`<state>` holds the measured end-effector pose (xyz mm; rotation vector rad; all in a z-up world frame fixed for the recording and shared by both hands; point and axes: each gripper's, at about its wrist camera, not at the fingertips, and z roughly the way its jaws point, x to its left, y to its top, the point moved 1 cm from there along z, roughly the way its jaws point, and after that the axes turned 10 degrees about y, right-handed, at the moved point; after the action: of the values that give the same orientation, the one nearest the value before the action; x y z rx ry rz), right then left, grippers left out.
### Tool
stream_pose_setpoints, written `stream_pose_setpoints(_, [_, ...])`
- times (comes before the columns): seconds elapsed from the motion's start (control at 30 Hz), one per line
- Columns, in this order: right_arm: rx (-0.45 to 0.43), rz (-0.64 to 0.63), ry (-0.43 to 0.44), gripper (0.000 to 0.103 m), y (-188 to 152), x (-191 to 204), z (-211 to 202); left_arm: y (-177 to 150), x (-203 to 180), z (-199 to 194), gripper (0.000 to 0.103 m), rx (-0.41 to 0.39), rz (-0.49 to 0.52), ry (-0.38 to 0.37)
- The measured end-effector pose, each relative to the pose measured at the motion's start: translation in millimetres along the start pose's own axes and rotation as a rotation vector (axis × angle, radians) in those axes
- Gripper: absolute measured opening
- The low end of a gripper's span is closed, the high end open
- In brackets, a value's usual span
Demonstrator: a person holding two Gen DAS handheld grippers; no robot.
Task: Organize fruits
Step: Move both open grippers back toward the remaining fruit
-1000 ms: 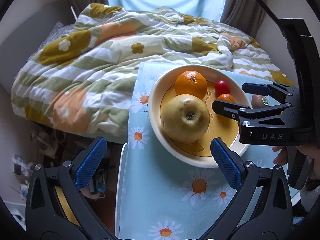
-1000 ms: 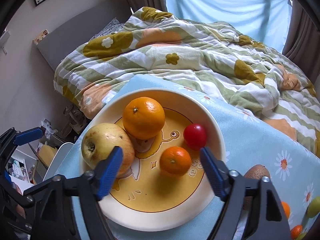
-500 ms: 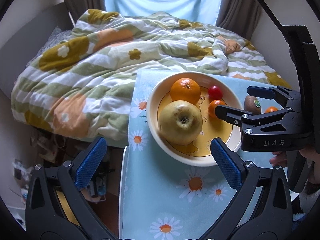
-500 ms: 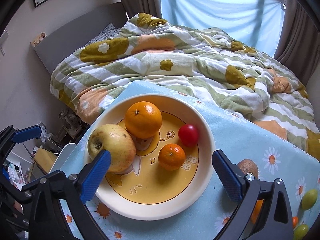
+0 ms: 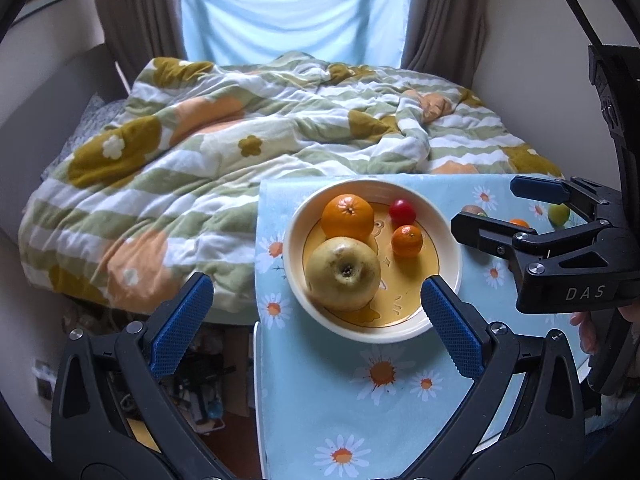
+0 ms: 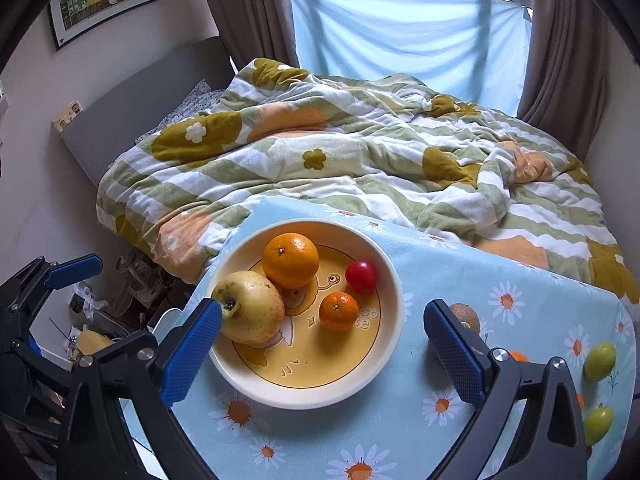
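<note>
The bed (image 6: 360, 152) with its striped, flowered quilt fills the room at 12 o'clock from me, with the blue-draped window (image 6: 400, 28) beyond it. Against the bed stands my counter (image 6: 500, 340) under a pale blue daisy cloth. On the counter sits the cream bowl (image 6: 394, 292) with a yellow bottom, toward the counter's 9 o'clock side. Inside the bowl, the yellow apple (image 6: 250, 308) lies at 8 o'clock, touching the big orange (image 6: 291, 260) at 11 o'clock. The small mandarin (image 6: 339, 311) sits near the bowl's middle, and the red cherry tomato (image 6: 361, 277) lies at 2 o'clock from it, just apart. Outside the bowl, at its 3 o'clock, a kiwi (image 6: 466, 314) rests on the cloth just beside my right tool's finger. Farther toward 4 o'clock on the counter lie two green fruits (image 6: 599, 361), well apart from the bowl, and a bit of another small orange fruit (image 6: 518, 356) shows behind my right tool. My right tool (image 6: 320, 356) hangs over the bowl's near rim with its blue pads spread wide and nothing between them. My left tool (image 5: 316, 328) is likewise spread wide and holds nothing, hovering over the near 9 o'clock edge of the counter, one pad off the counter's side and the other by the bowl's rim.
</note>
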<state>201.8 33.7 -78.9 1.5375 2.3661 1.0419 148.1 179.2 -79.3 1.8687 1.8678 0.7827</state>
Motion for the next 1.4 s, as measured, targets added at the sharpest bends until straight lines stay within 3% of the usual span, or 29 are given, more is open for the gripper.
stream_pose_setpoints(0.23, [-0.045, 0.083, -0.103, 0.101, -5, -9, -36, 10, -11, -7, 0.103, -0.024, 0.070, -0.088])
stream_pose_setpoints(0.4, [-0.062, 0.142, -0.156, 0.101, -17, -27, -64, 16, -28, -9, 0.103, -0.033, 0.109, -0.104])
stream_pose_setpoints(0.7, [-0.105, 0.186, -0.222, 0.101, -48, -79, -115, 26, -91, -17, 0.103, -0.059, 0.105, -0.127])
stream_pose_setpoints(1.0, [-0.062, 0.121, -0.206, 0.101, -77, -144, -136, 29, -175, -9, 0.103, -0.031, 0.079, -0.119])
stream_pose_setpoints(1.4, [0.042, -0.002, -0.098, 0.100, -111, -214, -109, 12, -257, 39, 0.103, 0.039, 0.056, -0.096])
